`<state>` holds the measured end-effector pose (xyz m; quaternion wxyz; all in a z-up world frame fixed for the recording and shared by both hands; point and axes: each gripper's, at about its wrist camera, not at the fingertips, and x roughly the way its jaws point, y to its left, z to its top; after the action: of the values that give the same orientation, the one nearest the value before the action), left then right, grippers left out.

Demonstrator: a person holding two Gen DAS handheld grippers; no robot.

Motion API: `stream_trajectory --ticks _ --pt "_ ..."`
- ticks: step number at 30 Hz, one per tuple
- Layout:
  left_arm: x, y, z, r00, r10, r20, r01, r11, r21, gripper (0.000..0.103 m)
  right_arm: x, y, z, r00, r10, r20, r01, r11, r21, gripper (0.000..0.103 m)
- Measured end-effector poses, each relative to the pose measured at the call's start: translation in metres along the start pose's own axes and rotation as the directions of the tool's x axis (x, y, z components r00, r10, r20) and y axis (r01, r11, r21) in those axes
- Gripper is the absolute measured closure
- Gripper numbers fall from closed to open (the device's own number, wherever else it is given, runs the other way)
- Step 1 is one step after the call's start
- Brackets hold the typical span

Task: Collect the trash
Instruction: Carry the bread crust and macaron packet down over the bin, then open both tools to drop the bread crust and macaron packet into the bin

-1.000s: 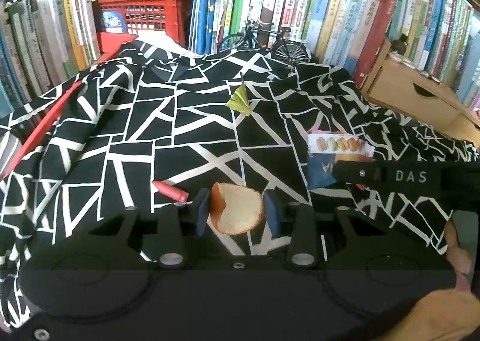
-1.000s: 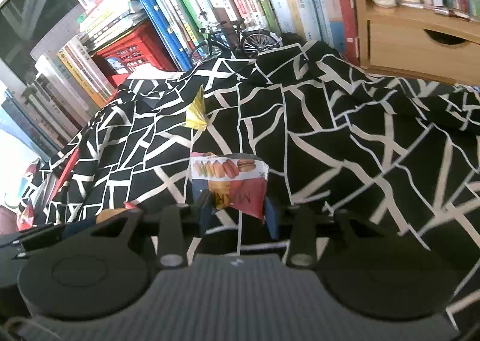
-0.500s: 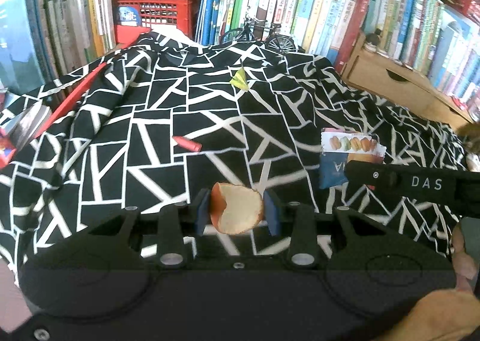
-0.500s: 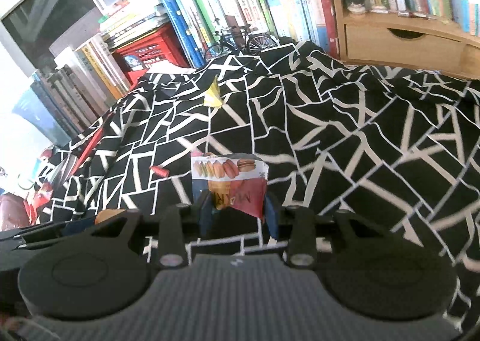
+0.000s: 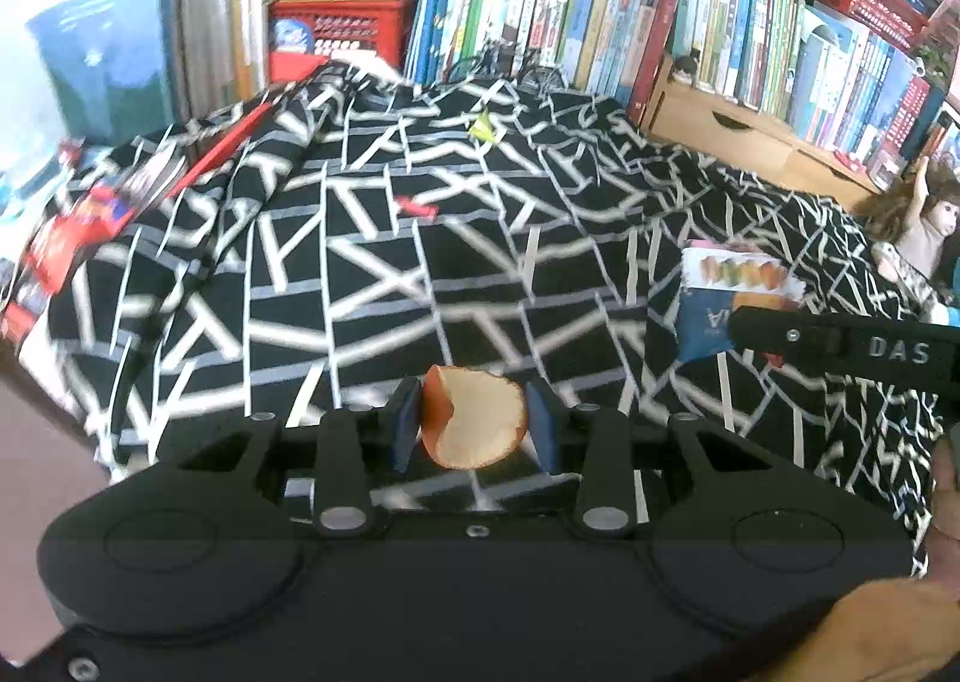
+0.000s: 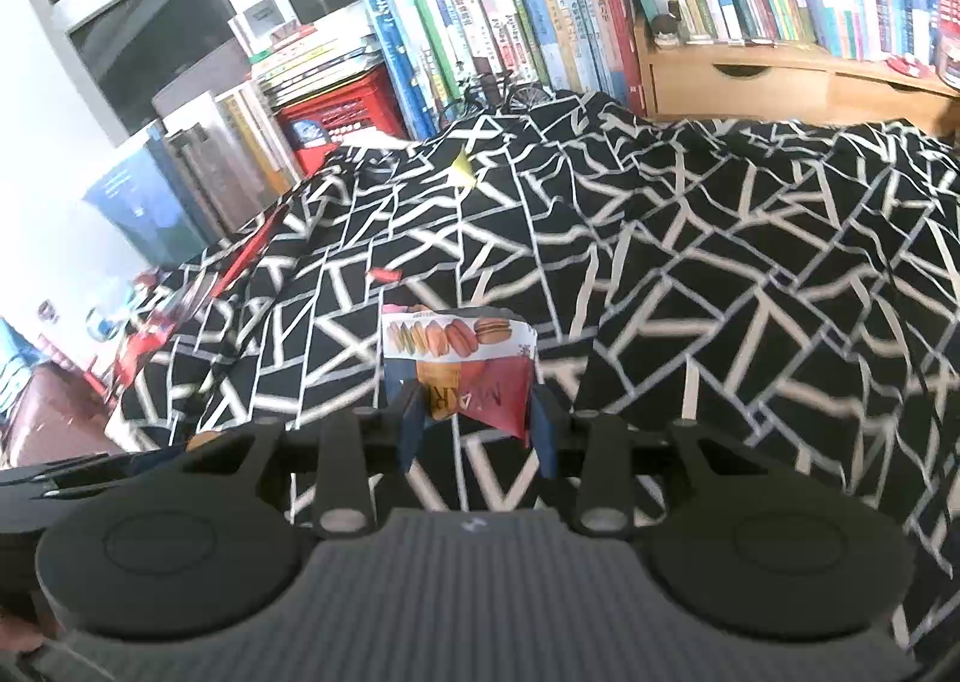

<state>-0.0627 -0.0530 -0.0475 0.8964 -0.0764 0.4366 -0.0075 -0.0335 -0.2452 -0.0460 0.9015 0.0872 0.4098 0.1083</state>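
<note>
Left gripper [image 5: 474,424]: jaws part-closed, the two blue pads [image 5: 407,422] pressed against either side of a bitten apple piece [image 5: 474,422]. The piece shows red skin along its left and lower edge and pale flesh facing the camera, with a notch in its upper left. It hangs clear above the cloth [image 5: 360,286].

Right gripper [image 6: 477,424]: jaws part-closed, blue pads [image 6: 411,430] clamped on the lower end of a snack wrapper [image 6: 459,367]. The wrapper stands upright between the pads; its upper white band carries a row of macaron pictures, its lower part is red and orange with lettering, creased. From the left wrist view the same wrapper [image 5: 729,292] shows white and blue, just ahead of the black finger of the right gripper [image 5: 840,343] marked "DAS".

On the black cloth with white lines, well beyond both grippers, lie two more scraps: a small red wrapper [image 5: 417,208] near the middle, and a yellow-green folded paper [image 5: 483,128] farther back. In the right wrist view these appear as the red wrapper [image 6: 384,275] and the paper [image 6: 462,165], apart from each other.

Background: books [image 6: 540,3] in a row, a red crate [image 5: 339,30], a wooden drawer unit [image 6: 750,78], a model bicycle [image 6: 498,93] at the cloth's far edge.
</note>
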Motion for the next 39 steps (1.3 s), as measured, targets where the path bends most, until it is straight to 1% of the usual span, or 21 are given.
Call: stream_trajectory --ticks 3,6,12,15,18,24,28,32,36,39 --pt "-0.015 0.004 -0.023 1.0 0.002 -0.012 -0.002 1.0 -0.012 0.067 -0.016 0.007 -0.02 1.0 -0.001 -0.011 0.001 1.0 -0.026 0.061" --pt "-0.027 0.007 -0.044 1.0 0.013 -0.02 -0.014 0.999 -0.036 0.067 -0.027 0.015 -0.037 0.999 0.013 -0.03 -0.015 0.998 -0.061 0.061" --pt "-0.048 0.012 -0.084 0.997 0.062 -0.04 -0.066 0.992 -0.112 0.067 -0.038 0.026 -0.069 0.995 0.062 -0.079 -0.071 0.99 -0.121 0.061" --pt "-0.055 0.014 -0.108 0.994 0.098 -0.057 -0.105 0.985 -0.14 0.067 -0.042 0.032 -0.085 0.989 0.094 -0.111 -0.11 0.983 -0.145 0.06" --pt "-0.065 0.021 -0.131 0.991 0.109 -0.074 -0.121 0.973 -0.196 0.067 -0.041 0.039 -0.101 0.982 0.116 -0.15 -0.143 0.972 -0.184 0.06" --pt "-0.072 0.037 -0.175 0.982 0.141 -0.126 -0.169 0.956 -0.241 0.067 -0.038 0.055 -0.137 0.966 0.145 -0.215 -0.193 0.955 -0.226 0.06" --pt "-0.07 0.05 -0.195 0.976 0.155 -0.153 -0.191 0.947 -0.258 0.067 -0.027 0.068 -0.16 0.955 0.148 -0.259 -0.215 0.943 -0.254 0.06" --pt "-0.059 0.071 -0.214 0.968 0.173 -0.184 -0.218 0.939 -0.264 0.067 -0.009 0.083 -0.184 0.939 0.145 -0.312 -0.235 0.933 -0.272 0.06" --pt "-0.039 0.094 -0.238 0.96 0.168 -0.225 -0.23 0.929 -0.29 0.067 0.012 0.099 -0.207 0.926 0.127 -0.355 -0.245 0.918 -0.311 0.06" --pt "-0.02 0.11 -0.256 0.952 0.169 -0.254 -0.243 0.923 -0.298 0.067 0.033 0.106 -0.223 0.916 0.117 -0.383 -0.25 0.914 -0.319 0.06"
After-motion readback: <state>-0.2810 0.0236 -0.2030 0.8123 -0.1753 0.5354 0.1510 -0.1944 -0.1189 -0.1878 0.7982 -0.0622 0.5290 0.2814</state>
